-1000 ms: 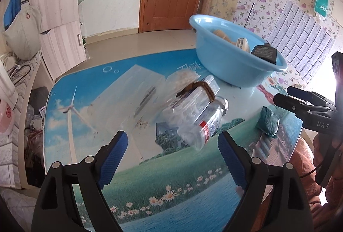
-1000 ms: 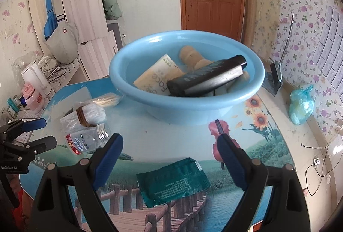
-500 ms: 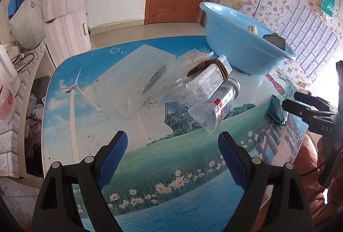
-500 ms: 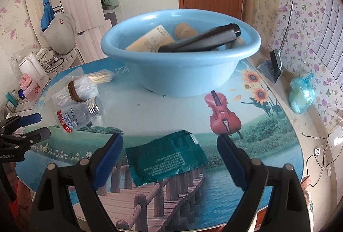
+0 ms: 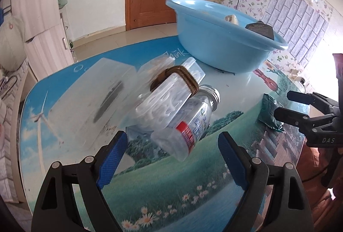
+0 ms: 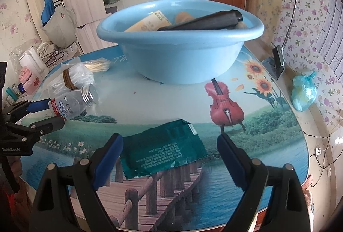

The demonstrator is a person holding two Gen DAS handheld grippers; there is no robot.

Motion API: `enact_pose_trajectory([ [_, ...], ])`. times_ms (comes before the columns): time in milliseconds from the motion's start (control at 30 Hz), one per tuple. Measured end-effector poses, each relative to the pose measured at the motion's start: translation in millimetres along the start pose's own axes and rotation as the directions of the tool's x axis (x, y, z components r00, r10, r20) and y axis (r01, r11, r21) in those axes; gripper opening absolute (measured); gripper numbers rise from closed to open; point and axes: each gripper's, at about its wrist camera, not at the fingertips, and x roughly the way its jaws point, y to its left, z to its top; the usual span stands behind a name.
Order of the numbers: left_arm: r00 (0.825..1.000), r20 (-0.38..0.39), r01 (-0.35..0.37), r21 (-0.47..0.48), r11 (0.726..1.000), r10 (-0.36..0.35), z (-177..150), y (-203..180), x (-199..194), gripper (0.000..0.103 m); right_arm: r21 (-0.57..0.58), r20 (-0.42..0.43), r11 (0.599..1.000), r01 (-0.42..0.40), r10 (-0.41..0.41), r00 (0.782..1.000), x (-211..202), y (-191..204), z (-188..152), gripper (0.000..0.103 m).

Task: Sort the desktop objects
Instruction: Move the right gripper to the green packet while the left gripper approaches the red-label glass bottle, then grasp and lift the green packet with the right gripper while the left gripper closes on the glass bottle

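Sorting of desktop objects, approach stage. At left, the left hand-held gripper [image 5: 172, 155] is shown released, jaws wide and nothing between the pads; the clear bottle [image 5: 188, 122] lies on its side on the bench [image 5: 150, 184] just ahead of the pads, base toward the camera, metal cap away, touching a banded plastic bag [image 5: 165, 101] beside it. A grasp across the bottle's body, near the red label, is judged best, since the round wall may roll and the bag may be caught if the pads are set too far forward. At centre, the blue basin [image 6: 180, 56] is seen already holding a dark tube [image 6: 203, 21] and a tan box [image 6: 150, 21]. At right, the right hand-held gripper [image 6: 169, 159] is likewise released, the flat green packet [image 6: 163, 152] lying between its pads; a low, edge-on pinch is advised
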Motion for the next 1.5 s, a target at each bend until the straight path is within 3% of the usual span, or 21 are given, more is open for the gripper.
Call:
enact_pose_trajectory([
  [33, 1.0, -0.003, 0.002, 0.011, 1.0, -0.002, 1, -2, 2, 0.086, 0.002, 0.001, 1.0, 0.0, 0.0, 1.0, 0, -1, -1, 0.091],
  [100, 1.0, -0.003, 0.012, 0.024, 1.0, -0.012, 2, -5, 2, 0.076, 0.009, 0.0, 1.0, 0.002, -0.002, 1.0, -1, -2, -1, 0.091],
  [167, 1.0, -0.01, 0.006, 0.037, 0.999, -0.006, 1, -8, 2, 0.059, 0.017, -0.002, 1.0, 0.0, 0.0, 1.0, 0, -5, -2, 0.091],
  [233, 1.0, -0.012, -0.007, 0.055, 0.998, 0.008, -2, -9, 1, 0.049, 0.019, -0.005, 1.0, 0.0, 0.0, 1.0, 1, -5, -3, 0.091],
  [567, 1.0, -0.025, 0.014, 0.066, 0.998, -0.012, -21, -9, -16, 0.046, -0.012, -0.019, 1.0, -0.009, 0.009, 1.0, 4, 0, -5, 0.091],
  [1033, 0.999, -0.027, -0.029, 0.007, 1.0, 0.029, -55, 2, -45, 0.046, -0.064, -0.027, 0.998, -0.029, 0.027, 0.999, 6, 11, -13, 0.089],
  [1167, 0.999, -0.032, -0.015, 0.02, 1.0, 0.016, -57, -5, -46, 0.046, -0.095, -0.007, 0.995, -0.038, 0.037, 0.999, 2, 16, -14, 0.057],
  [1233, 0.999, -0.033, -0.009, 0.027, 1.0, 0.01, -56, -8, -45, 0.046, -0.105, -0.005, 0.993, -0.046, 0.046, 0.999, 1, 19, -15, 0.051],
  [1267, 0.999, -0.033, -0.007, 0.033, 0.999, 0.008, -57, -10, -45, 0.046, -0.11, -0.002, 0.993, -0.051, 0.051, 0.999, 0, 20, -15, 0.042],
  [1500, 0.999, -0.039, 0.01, 0.064, 0.998, -0.008, -54, -22, -40, 0.046, -0.11, 0.001, 0.991, -0.079, 0.079, 0.997, -4, 19, -18, 0.035],
])
